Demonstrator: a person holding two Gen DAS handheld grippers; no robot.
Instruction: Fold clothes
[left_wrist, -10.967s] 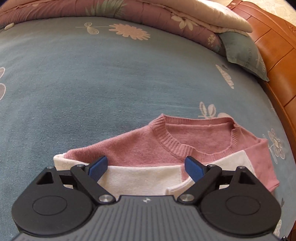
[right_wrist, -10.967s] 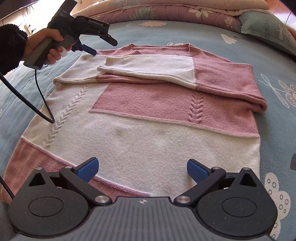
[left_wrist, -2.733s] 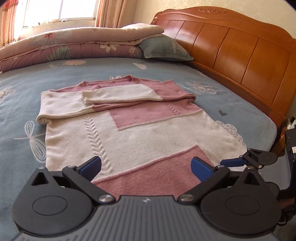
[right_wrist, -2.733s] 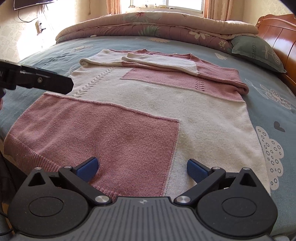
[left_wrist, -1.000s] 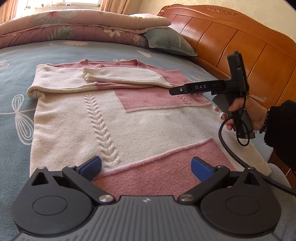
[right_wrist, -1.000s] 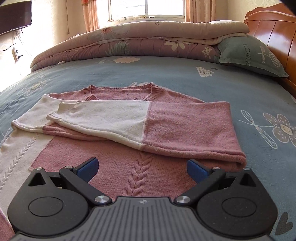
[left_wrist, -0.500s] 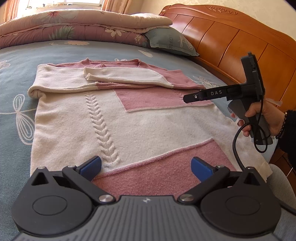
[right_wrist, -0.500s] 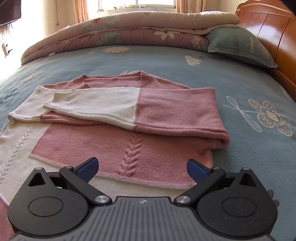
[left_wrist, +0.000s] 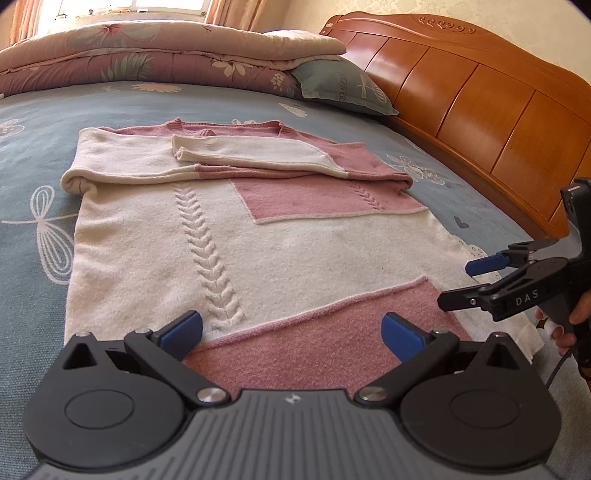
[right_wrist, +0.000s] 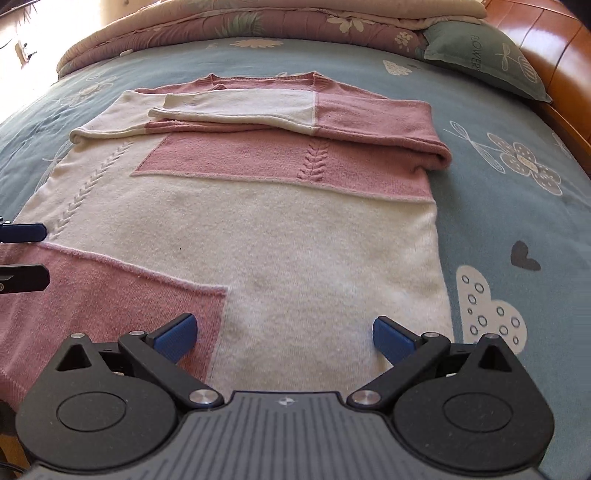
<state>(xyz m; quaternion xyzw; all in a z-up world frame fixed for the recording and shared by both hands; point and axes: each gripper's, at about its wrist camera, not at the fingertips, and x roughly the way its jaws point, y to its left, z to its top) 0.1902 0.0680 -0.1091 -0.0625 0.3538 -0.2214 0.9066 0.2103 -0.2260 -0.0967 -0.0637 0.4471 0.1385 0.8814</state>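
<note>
The left gripper (left_wrist: 291, 330) is hovering with its jaws spread wide over the near hem of the sweater (left_wrist: 258, 236), pinching nothing. Just ahead of its left pad the cable-knit ridge (left_wrist: 207, 251) is running away up the cream panel; between the pads the pink hem patch (left_wrist: 325, 332) is lying flat. Further ahead, both sleeves (left_wrist: 251, 155) are lying folded across the chest, so the sweater is resting spread on the blue bedsheet (left_wrist: 37, 122), collar at the far end.

Off to that gripper's right, the right gripper (right_wrist: 282, 334) is also hanging spread and empty, its pads straddling the cream part of the hem, with the sheet's cloud print (right_wrist: 491, 314) just past its right pad.

Judging by this, the sleeve step is finished and the lengthwise fold is in hand. The next move is calling for both grippers to be lowering onto the hem corners, closing on both knit layers together, then carrying the hem evenly toward the collar
</note>
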